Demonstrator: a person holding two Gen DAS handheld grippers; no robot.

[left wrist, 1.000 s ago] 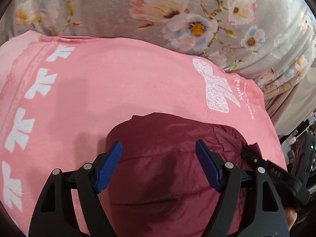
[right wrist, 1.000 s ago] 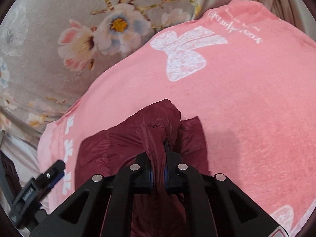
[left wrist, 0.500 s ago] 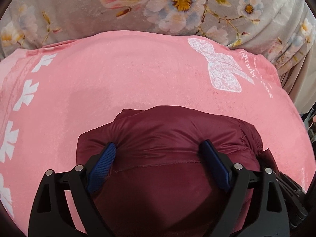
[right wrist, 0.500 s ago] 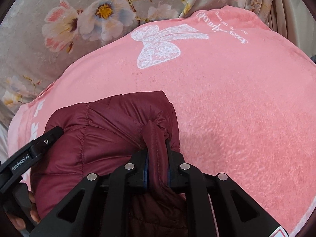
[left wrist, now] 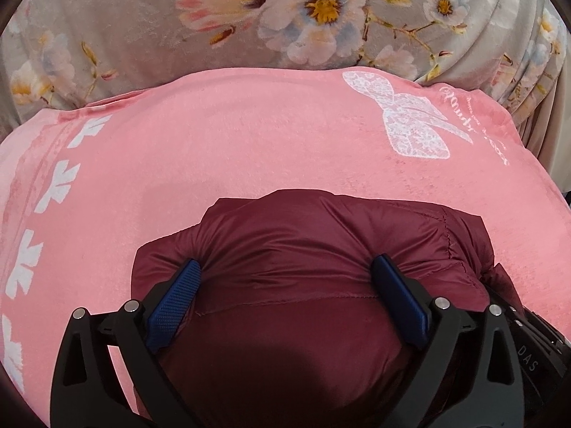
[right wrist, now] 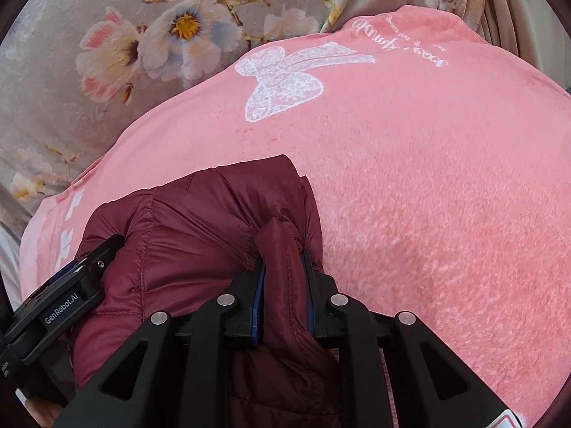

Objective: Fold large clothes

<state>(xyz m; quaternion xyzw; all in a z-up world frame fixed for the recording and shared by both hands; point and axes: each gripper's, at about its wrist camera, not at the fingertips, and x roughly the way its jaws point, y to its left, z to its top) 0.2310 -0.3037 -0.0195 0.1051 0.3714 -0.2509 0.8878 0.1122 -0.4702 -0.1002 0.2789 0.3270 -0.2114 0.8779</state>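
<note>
Our left gripper has its fingers spread wide, pressing down on the puffy maroon quilted jacket bulging between them. Our right gripper is clamped on a pinched ridge of that jacket, which lies bundled on the pink plush blanket stretching ahead of both sets of fingers.

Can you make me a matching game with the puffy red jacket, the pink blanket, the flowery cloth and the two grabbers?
1 left gripper
2 right gripper
3 pink blanket
4 flowery cloth

a lies under the maroon jacket
b pinches a jacket fold
c grey with flowers, behind the blanket
d wide open, pressed onto the jacket

Pairs: 1-d, 2-b, 3-a, 4-c
</note>
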